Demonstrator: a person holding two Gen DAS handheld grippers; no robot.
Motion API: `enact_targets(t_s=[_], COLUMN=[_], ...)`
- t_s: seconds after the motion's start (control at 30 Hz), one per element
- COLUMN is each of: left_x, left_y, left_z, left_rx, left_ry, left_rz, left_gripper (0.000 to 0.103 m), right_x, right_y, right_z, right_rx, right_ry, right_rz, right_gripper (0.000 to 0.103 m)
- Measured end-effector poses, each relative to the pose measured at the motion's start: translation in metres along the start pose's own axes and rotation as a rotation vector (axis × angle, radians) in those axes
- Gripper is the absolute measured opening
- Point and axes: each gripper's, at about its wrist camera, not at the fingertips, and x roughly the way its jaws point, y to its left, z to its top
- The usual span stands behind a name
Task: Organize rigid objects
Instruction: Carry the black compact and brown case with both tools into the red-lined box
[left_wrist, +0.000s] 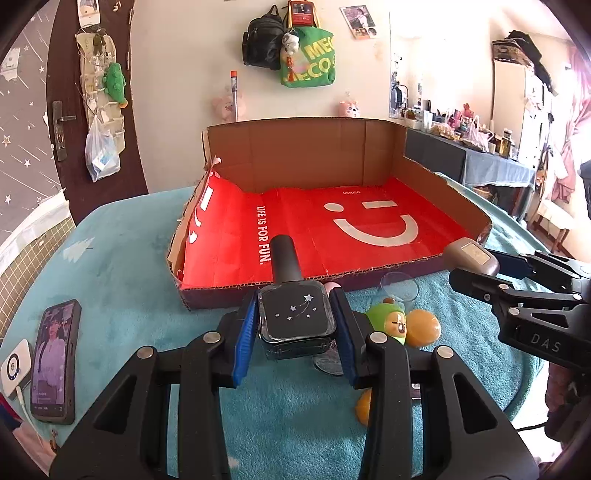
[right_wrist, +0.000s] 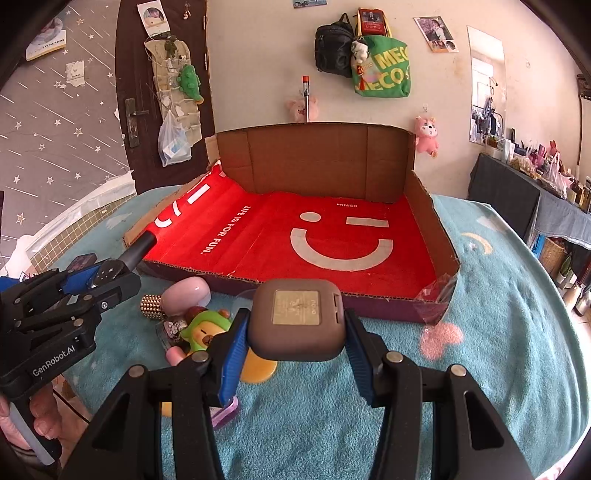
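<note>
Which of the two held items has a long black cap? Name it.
The dark star-printed bottle in the left gripper. Its cap points toward the cardboard box. The brown rounded case in the right gripper has none.

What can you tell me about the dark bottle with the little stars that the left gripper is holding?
The dark bottle is a small squarish glass-looking bottle with rounded corners, silver stars and a shooting-star trail on its face, and a long black cap pointing toward the cardboard box. The left gripper clamps it by its sides between blue pads, tilted forward and lifted off the teal blanket. Nothing else touches it.
</note>
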Motion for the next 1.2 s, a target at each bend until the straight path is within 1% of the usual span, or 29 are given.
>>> enact_targets(t_s=[0.23,0.43,0.6,0.67,0.77,0.9,1.07,1.2], left_x=[0.01,0.019,0.034,0.044,0.057,0.077,0.108,0.127], left_y=[0.005,0.006,0.011,0.015,0.021,0.027,0.028,0.027], left_z=[0.02,0.043,0.058,0.064,0.071,0.078,0.077,0.072], left_rx=[0.023,0.063,0.073,0.062,0.035,0.01,-0.001,0.004], left_ry=[-0.016,-0.043,-0.038,-0.019,0.002,0.026,0.081,0.129], left_rz=[-0.029,-0.033,-0.036,-0.031,-0.058,-0.046,-0.034,-0.029], left_gripper=[0.036,0.036,0.036,0.036,0.036,0.036,0.036,0.036], right_x=[0.005,0.016,0.029,0.034,0.045,0.063,0.092,0.108], right_y=[-0.007,-0.014,-0.022,-0.025,-0.029,-0.033,-0.042,-0.046], right_z=[0.024,0.044,0.06,0.066,0.073,0.079,0.081,0.08], right_rx=[-0.012,-0.016,-0.008,-0.009,-0.01,0.006,0.055,0.053], right_ry=[-0.007,-0.003,0.01,0.014,0.03,0.065,0.122,0.136], right_rz=[0.005,0.012,0.014,0.006,-0.002,0.004,0.007,-0.037], right_gripper=[0.052,0.052,0.052,0.052,0.052,0.052,0.052,0.052])
